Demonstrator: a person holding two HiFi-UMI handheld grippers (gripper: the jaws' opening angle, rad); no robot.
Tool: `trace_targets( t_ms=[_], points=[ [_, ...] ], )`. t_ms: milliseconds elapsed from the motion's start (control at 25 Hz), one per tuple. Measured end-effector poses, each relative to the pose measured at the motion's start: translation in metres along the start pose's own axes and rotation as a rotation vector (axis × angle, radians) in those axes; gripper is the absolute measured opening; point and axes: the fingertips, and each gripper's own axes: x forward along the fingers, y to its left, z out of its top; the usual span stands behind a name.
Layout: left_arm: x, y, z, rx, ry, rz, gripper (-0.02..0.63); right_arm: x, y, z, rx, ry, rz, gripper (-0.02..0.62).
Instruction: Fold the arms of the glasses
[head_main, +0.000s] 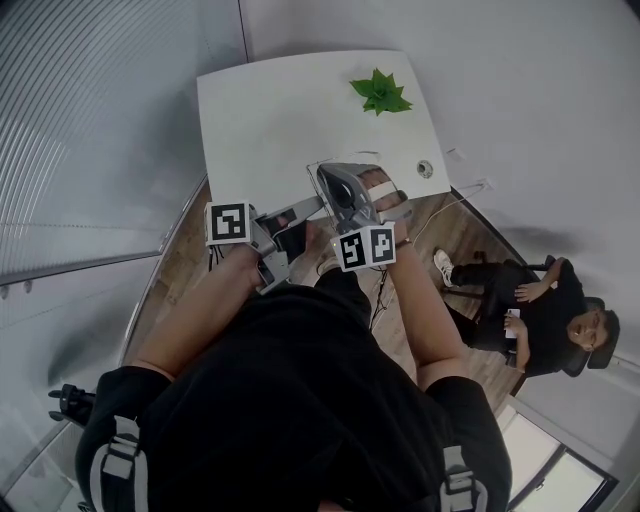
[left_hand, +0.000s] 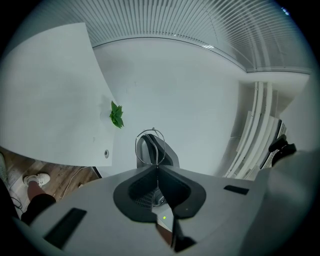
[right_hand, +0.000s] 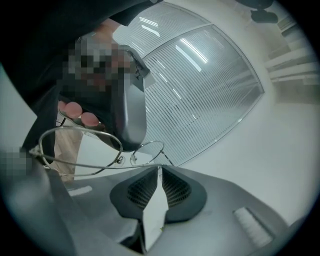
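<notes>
Both ends of the glasses (right_hand: 82, 147) are pinched in mid-air. The wire frame is nipped by the left gripper (left_hand: 158, 169), jaws pressed together, and one thin arm is caught in the right gripper (right_hand: 160, 167), jaws almost closed. Beyond, a white table (head_main: 280, 110) is seen, with a green plant (head_main: 380, 93) at its far end. From the head view, the frame is barely made out.

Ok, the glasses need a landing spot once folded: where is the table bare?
The white table is bare across its middle and left, from the plant to the round fitting. Crowded: above the near edge, where the left gripper and right gripper hold the glasses.
</notes>
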Motion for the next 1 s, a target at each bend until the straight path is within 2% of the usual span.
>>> trace_targets(
  t_ms=[520,840,1000],
  points=[
    [0.001,-0.002,-0.006,-0.008,0.013,-0.007,0.014,-0.002,0.010,0.005,-0.130,-0.013,0.030,0.049],
    [-0.002,0.000,0.001,-0.002,-0.004,0.005,0.014,0.000,0.012,-0.003,-0.116,0.011,0.043,0.092],
    [-0.005,0.002,0.004,-0.001,-0.017,0.011,0.014,-0.003,0.008,-0.011,-0.069,0.027,0.029,0.094]
  ],
)
